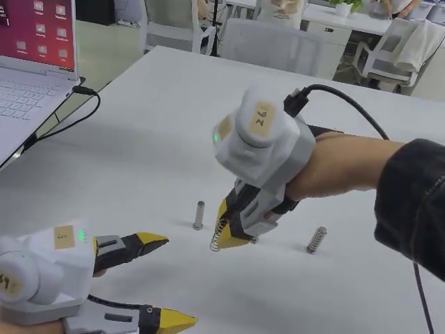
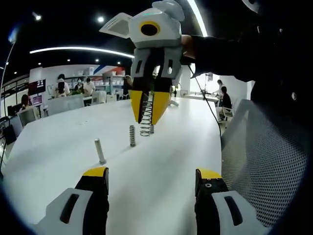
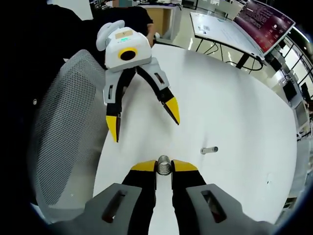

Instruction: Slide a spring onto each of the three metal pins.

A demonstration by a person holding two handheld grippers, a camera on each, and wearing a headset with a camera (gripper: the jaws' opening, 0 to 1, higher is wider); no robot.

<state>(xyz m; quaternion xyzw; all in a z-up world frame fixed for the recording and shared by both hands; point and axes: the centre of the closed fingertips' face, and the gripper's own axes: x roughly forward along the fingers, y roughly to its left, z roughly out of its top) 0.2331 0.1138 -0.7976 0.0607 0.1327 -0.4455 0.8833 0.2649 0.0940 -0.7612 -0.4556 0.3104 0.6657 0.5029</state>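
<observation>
— So, tally on the pins?

— Judged one of three done: a coil spring (image 1: pixel 316 239) standing upright out on the white tabletop (image 1: pixel 139 139), well in from its far edge, presumably sleeved over its pin. Second in hand: right gripper (image 1: pixel 228 229) clamped on another spring (image 1: pixel 218 236), lower end down near the surface, contact not resolvable. From the left gripper view, noted a short stub (image 2: pixel 151 129) just beside that lower end; probably the second pin, too small to confirm. Not seated yet, by this reading. Third: a bare pin (image 1: pixel 199 214), upright, just beside the held spring on the side toward the tabletop's left edge, where a laptop (image 1: pixel 28 62) sits. Nothing on it.

— And the other hand?

— Near the person's edge of the tabletop: left gripper (image 1: pixel 165 282), jaws wide apart, holding nothing, pointed at the work.

— Materials?

— Springs: bright steel wire, open coils, slim cylinders; likely to flex under a squeeze. Pin: smooth grey metal rod, flat top. Tabletop: matte, smooth. Jaw tips: yellow, tapered to points, on black shanks; housings white and grey plastic.
</observation>
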